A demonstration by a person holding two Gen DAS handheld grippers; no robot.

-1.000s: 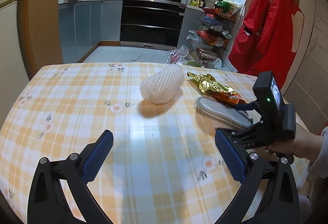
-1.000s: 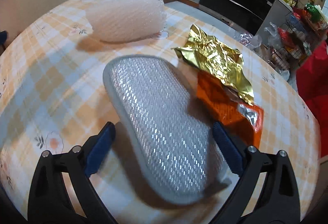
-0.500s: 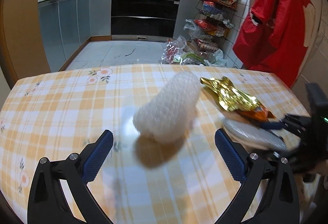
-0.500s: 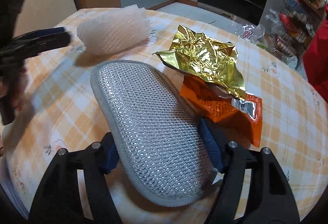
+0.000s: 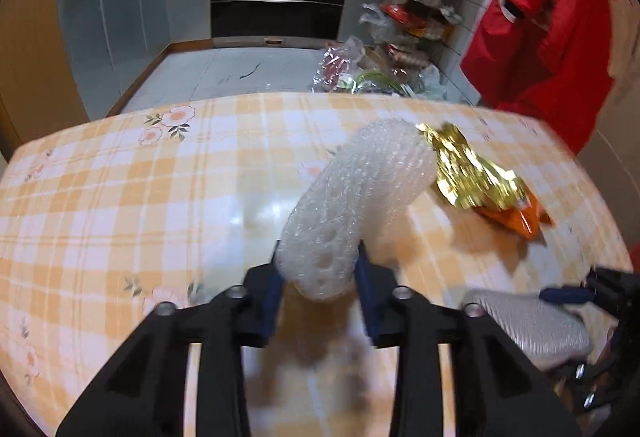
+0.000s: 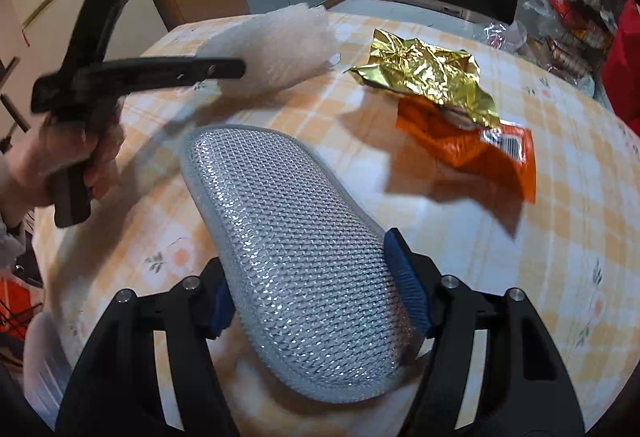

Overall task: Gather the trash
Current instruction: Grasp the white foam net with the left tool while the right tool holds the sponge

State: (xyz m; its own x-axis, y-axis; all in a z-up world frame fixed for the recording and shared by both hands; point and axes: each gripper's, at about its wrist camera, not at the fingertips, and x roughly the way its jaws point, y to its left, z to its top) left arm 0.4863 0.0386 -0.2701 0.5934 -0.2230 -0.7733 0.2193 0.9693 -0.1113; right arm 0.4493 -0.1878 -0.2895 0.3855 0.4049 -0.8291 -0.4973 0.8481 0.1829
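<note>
Left tool (image 5: 318,279) is closing on the near end of the foam net (image 5: 356,203), right tool (image 6: 318,301) closing on the silver pad (image 6: 288,237); both lie on the bench (image 5: 120,197). Risk: the soft net (end-gripped only) may fold and slip free. Foil wrapper (image 6: 428,77) remains uncollected.

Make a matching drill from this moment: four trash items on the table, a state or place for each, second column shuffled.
Items:
1. white foam net
2. silver mesh pad
3. gold foil wrapper
4. orange packet

States:
A. lying partly under the gold foil
B. between the pads of the right tool
C. crumpled, loose on the tablecloth
D. between the pads of the left tool

Pairs: 1-D, 2-B, 3-C, 4-A
</note>
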